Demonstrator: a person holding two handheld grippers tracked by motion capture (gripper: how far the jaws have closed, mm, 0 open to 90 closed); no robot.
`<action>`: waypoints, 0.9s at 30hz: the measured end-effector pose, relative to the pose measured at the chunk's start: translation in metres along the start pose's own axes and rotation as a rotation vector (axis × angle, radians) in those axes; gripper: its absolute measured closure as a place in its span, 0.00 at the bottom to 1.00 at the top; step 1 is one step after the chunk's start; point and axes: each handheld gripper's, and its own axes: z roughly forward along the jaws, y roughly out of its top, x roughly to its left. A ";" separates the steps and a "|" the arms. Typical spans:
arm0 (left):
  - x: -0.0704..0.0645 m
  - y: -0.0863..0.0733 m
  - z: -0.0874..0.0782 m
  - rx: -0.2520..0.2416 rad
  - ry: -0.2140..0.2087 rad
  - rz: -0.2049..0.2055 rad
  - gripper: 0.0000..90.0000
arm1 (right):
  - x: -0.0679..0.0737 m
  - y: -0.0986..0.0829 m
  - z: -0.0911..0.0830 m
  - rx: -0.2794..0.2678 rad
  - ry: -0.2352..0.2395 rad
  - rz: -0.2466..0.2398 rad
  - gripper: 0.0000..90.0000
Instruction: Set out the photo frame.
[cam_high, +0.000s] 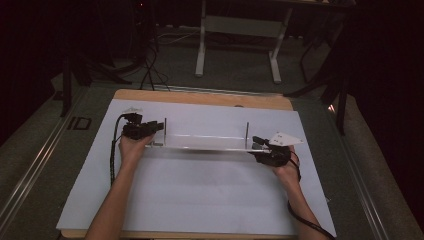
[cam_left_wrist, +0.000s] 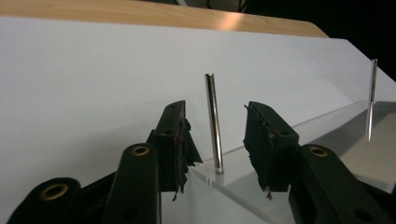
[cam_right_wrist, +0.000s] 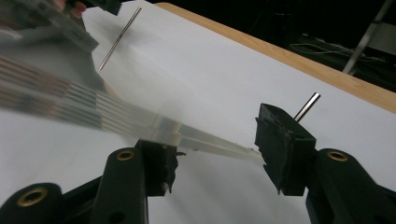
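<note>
Scene: A person at a wooden bench works a clear plate from both ends, a gripper in each hand.
Bench cover: A smooth white sheet lies flat over most of the benchtop, with a strip of pale wood bare along the far edge.
Plate: A long, thin, transparent acrylic plate runs left to right across the far half of the sheet; its edges catch the light, and the white shows through it.
Pins: Two slim, polished metal pins stand upright from it, the left pin near the left end, the right pin near the right end.
Left gripper: The left gripper sits at the plate's left end, jaws spread wide on either side of the left pin and touching neither it nor, as far as can be seen, the plate. Its black pads are frayed.
Right gripper: The right gripper is at the plate's right end, jaws parted with the plate's edge lying between them; whether they press on it cannot be told.
</note>
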 end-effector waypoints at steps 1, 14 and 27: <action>-0.001 0.000 -0.003 -0.009 -0.002 0.004 0.63 | 0.000 0.000 0.000 -0.001 0.000 0.001 0.55; -0.013 -0.009 -0.036 -0.059 0.029 0.120 0.62 | -0.004 0.004 0.001 0.006 0.013 0.018 0.55; -0.015 -0.008 -0.050 -0.102 0.025 0.157 0.62 | -0.011 0.012 0.004 -0.016 -0.006 0.052 0.56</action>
